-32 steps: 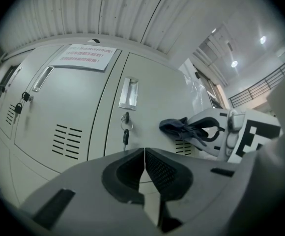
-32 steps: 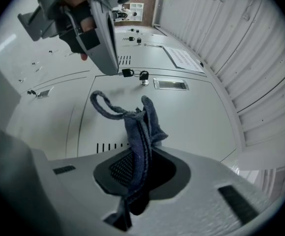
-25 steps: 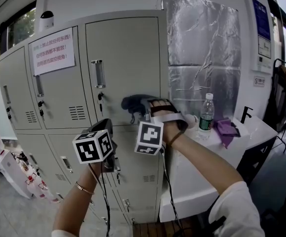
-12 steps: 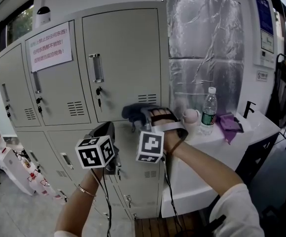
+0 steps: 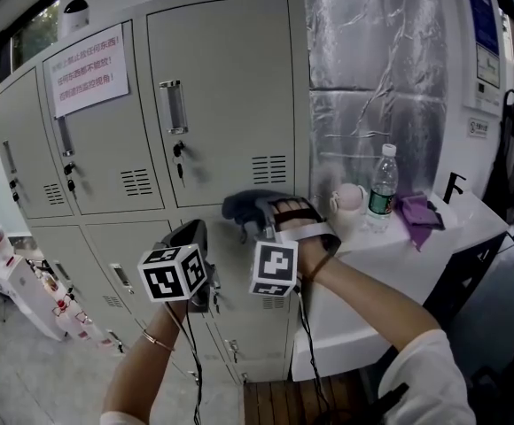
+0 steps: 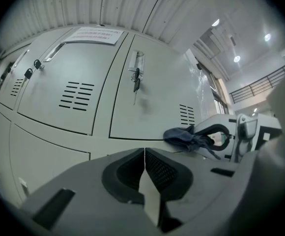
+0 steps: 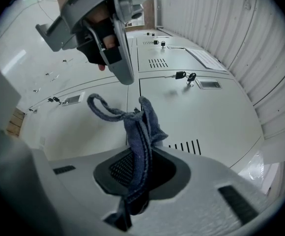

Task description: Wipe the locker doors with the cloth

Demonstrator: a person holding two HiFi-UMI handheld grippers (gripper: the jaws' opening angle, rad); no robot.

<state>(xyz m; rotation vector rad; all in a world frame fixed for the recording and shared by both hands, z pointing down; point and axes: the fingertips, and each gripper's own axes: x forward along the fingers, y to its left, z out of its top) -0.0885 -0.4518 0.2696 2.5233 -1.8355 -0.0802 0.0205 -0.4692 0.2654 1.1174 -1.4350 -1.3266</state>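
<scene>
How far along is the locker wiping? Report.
Done: the cloth is clamped in the right gripper. In hand: it is held close to the locker doors, below one upper door's vents. Left: no door shows wipe marks, so wiping may remain. The left gripper is shut, empty.

Cloth (image 5: 246, 205): dark blue-grey, bunched, one loose loop standing out; I see it pinched between the jaws of the right tool (image 7: 135, 168), its free end up by the lockers near the seam between upper and lower rows. Locker doors (image 5: 226, 96): pale grey metal, all closed; recessed handles, slotted vents, keys hanging in the locks; I note a paper notice (image 5: 81, 71) on one upper door.
</scene>
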